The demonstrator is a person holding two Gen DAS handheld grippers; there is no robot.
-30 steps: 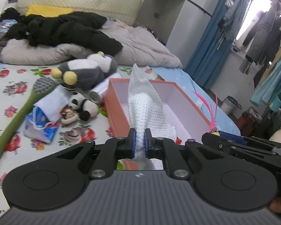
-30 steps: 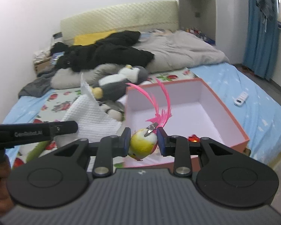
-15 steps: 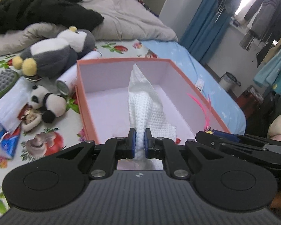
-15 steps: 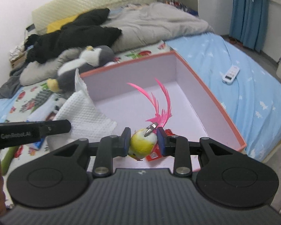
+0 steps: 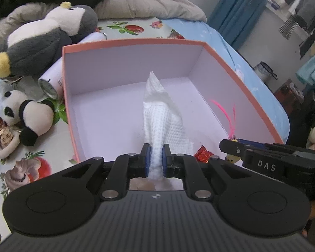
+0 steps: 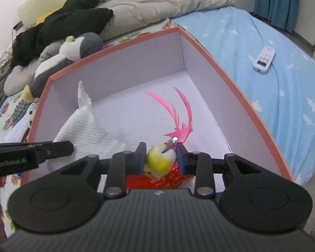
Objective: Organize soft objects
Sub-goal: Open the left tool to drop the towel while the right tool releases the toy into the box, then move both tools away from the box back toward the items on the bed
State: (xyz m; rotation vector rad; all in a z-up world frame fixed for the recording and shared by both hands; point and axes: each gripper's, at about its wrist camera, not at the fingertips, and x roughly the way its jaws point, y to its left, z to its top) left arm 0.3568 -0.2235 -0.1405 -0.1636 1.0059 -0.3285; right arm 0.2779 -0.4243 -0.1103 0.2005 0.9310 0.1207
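Opening fingers (image 5: 148,157) around white cloth (image 5: 161,121)

boxes: 1 orange box (image 5: 136,41) | white cloths: 1 (image 5: 163,121) | feathered bird toys: 1 (image 6: 160,160) | plush toys: 2, penguin (image 5: 42,40), panda (image 5: 29,115) | cans: 1 (image 5: 52,79) | remotes: 1 (image 6: 264,58) | red wrappers: 1 (image 5: 202,154)

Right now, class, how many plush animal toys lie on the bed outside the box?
2: a grey-and-white penguin plush beyond the orange box's left corner, and a small panda plush beside its left wall. Others may be hidden out of frame.
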